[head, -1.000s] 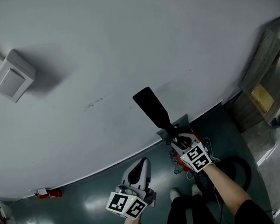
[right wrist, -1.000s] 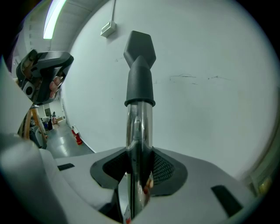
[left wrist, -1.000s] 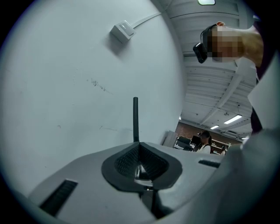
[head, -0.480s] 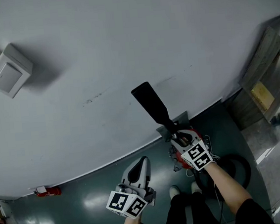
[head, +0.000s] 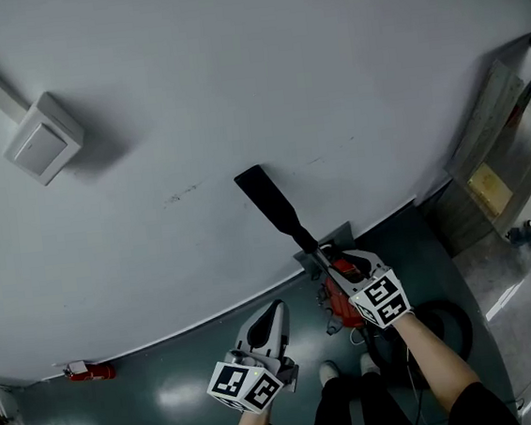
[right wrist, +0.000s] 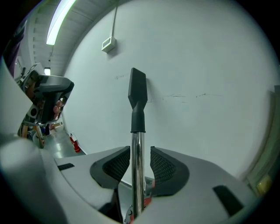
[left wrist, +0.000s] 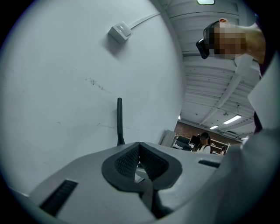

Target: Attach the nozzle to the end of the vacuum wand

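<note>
A flat black nozzle (head: 269,202) sits on the end of a chrome vacuum wand (right wrist: 138,170) and points up along the white wall. My right gripper (head: 335,265) is shut on the wand just below the nozzle's collar, the tube running between its pads (right wrist: 117,162). The right gripper view shows the nozzle (right wrist: 137,94) straight ahead, upright. My left gripper (head: 268,312) hangs lower and to the left, shut and with nothing in it. In the left gripper view its pads (left wrist: 127,159) meet, and the nozzle (left wrist: 119,120) shows edge-on beyond them.
The red vacuum body (head: 343,304) and its black hose (head: 451,321) lie on the floor by the person's feet. A white switch box (head: 41,141) is on the wall, a red extinguisher (head: 89,370) at its foot. Wooden boards (head: 495,150) lean at the right.
The nozzle tip has swung to the left and a little up along the wall, and the right gripper has risen slightly with the wand. The left gripper has stayed where it was.
</note>
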Motion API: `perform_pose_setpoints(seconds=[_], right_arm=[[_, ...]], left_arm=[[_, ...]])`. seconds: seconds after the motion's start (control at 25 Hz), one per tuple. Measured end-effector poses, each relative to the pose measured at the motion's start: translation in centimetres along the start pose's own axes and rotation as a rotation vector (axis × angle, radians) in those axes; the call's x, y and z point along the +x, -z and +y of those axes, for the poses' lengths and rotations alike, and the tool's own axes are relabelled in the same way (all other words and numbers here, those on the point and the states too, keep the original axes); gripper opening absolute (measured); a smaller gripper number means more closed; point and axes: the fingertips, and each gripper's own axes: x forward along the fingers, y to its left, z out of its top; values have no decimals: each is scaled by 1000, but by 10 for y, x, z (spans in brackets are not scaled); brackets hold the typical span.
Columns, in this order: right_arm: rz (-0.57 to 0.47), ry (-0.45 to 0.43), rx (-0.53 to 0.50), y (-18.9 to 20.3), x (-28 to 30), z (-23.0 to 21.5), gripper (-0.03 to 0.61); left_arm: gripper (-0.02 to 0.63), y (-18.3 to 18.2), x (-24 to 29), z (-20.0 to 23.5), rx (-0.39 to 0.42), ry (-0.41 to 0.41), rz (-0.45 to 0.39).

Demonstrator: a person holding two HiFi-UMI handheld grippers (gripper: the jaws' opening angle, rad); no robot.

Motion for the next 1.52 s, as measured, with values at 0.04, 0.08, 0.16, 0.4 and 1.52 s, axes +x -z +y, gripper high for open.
perform_pose_setpoints(seconds=[0.04, 0.08, 0.16, 0.4, 1.52], right_arm=[[-15, 4, 9, -6, -6, 1, 144], [-33, 8, 19, -12, -14, 3, 144], [-71, 14, 41, -24, -29, 8, 144], [-159, 8, 103, -55, -73, 31, 141], [-394, -64, 170, -160, -189, 119, 17]], left_arm=[[5, -1, -1, -3, 2, 2, -2], [5, -2, -2, -6, 4, 3, -5], [5, -4, -4, -13, 12, 8, -10], [5, -8, -10, -36, 27, 22, -14], [5, -45, -36, -105, 77, 98, -64]])
